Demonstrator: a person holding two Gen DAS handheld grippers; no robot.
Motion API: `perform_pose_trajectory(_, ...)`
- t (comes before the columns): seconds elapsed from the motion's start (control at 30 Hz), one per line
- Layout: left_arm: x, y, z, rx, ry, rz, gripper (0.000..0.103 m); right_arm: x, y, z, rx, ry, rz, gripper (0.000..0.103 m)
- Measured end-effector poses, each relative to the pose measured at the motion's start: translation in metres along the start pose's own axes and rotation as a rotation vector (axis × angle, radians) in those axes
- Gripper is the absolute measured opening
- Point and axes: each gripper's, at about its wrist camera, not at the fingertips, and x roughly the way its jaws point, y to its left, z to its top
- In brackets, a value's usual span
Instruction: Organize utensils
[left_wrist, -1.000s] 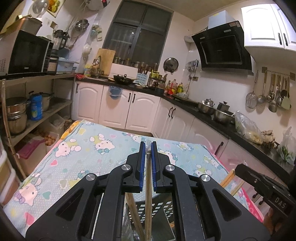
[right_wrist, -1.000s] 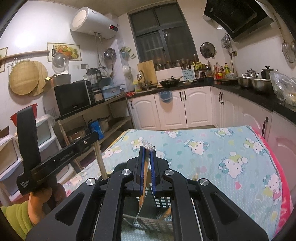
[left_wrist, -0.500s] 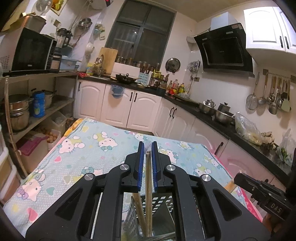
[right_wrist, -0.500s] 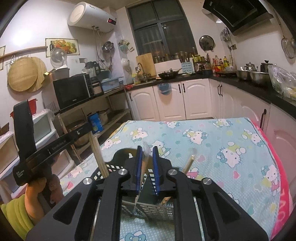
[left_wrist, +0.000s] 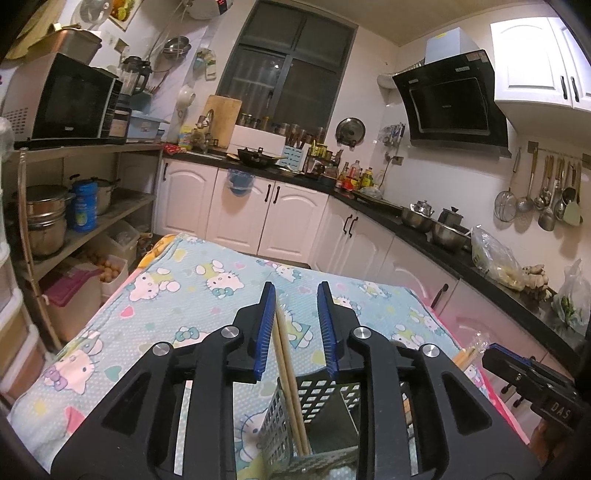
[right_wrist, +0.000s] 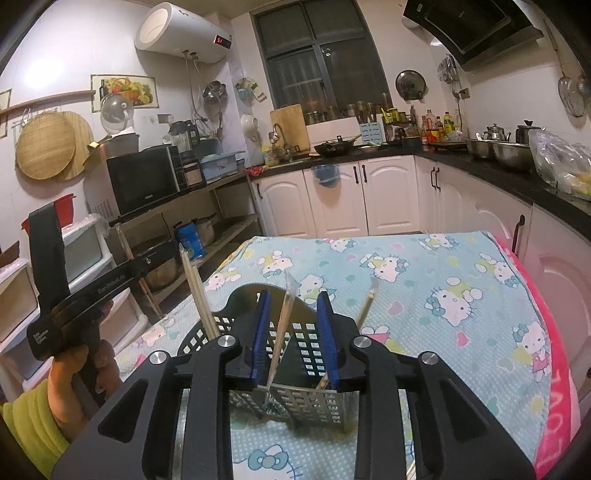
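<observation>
Both tongs stand open above the perforated utensil basket (right_wrist: 306, 402) on the cartoon-print tabletop (right_wrist: 443, 295). The left tongs (left_wrist: 295, 328) have wooden chopsticks (left_wrist: 290, 384) leaning against the left pad, ends down in the basket. The right tongs (right_wrist: 293, 332) straddle a wrapped pair of chopsticks (right_wrist: 282, 332) standing loose inside.

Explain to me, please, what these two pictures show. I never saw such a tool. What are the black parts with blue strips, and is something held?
No robot here: a person holds a hand gripper in each hand, and each carries a camera looking forward along its two blue-padded fingers. One picture comes from the left gripper, the other from the right gripper. Both are open and hold nothing. Below them a perforated utensil basket stands on a table with a cartoon-cat tablecloth. Wooden chopsticks stand in the basket, leaning against one left finger. A wrapped pair of chopsticks stands between the right fingers.
</observation>
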Motion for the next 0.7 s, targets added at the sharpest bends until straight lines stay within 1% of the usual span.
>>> perform_pose_trajectory(0.2, -0.008, 0.007, -0.002, -0.01, 0.004, 0.004, 0.025, -0.008, -0.001, -0.003, 0.002, 0.01, -0.003, 0.031)
perform_pose_trajectory(0.3, -0.014, 0.011, -0.003, -0.023, 0.006, 0.002, 0.03, -0.009, -0.001, -0.004, -0.002, 0.017, -0.003, 0.033)
perform_pose_trajectory(0.5, -0.026, 0.017, -0.007, -0.046, 0.025, 0.006, 0.044, -0.015, 0.0, -0.008, -0.003, 0.031, -0.005, 0.037)
perform_pose_trajectory(0.57, -0.029, 0.019, -0.008, -0.057, 0.04, 0.011, 0.05, -0.017, 0.001, -0.009, -0.006, 0.036, -0.005, 0.039)
perform_pose_trajectory(0.7, -0.036, 0.023, -0.013, -0.073, 0.066, 0.014, 0.058, -0.023, 0.0, -0.013, -0.014, 0.042, -0.007, 0.041)
